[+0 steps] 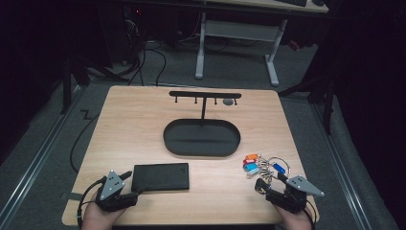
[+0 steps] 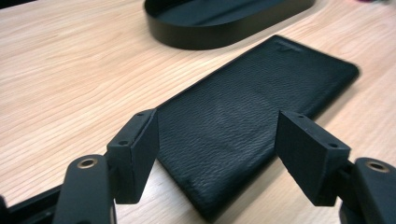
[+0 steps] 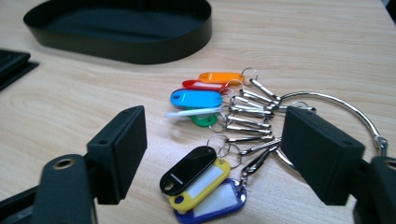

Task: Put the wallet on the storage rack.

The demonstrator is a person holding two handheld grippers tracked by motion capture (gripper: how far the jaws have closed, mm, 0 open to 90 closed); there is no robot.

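Two pairs of fingers are standing wide open at the near edge of the counter (image 1: 143,103), and neither is holding anything. On the left gripper (image 2: 215,154), the fingers (image 2: 135,154) are spreading either side of the near corner of the black wallet (image 2: 252,112), which is lying flat on the wood with its long side running away toward the black oval tray (image 2: 224,23); the pads are apart from the leather, not touching it. On the right gripper (image 3: 212,154), the fingers (image 3: 322,154) are framing the key bunch (image 3: 224,121): coloured plastic tags fanned out on short clips from a big steel ring (image 3: 336,105), lying just short of the tray's near rim (image 3: 140,44). From the high view the left gripper (image 1: 125,184) is sitting beside the wallet's left end (image 1: 160,176) and the right gripper (image 1: 268,188) just below the keys (image 1: 263,165), with the hook stand (image 1: 205,96) rising behind the tray. Judging from this, the step in hand is lining up for the pick. For the wallet, being thin and flat, one finger is likely needing to slide under the raised corner while the other is coming down on top, low and nearly level with the wood. For the keys, closing on the ring or the clustered clips looks sounder than on a loose tag, which could be swinging or slipping free.
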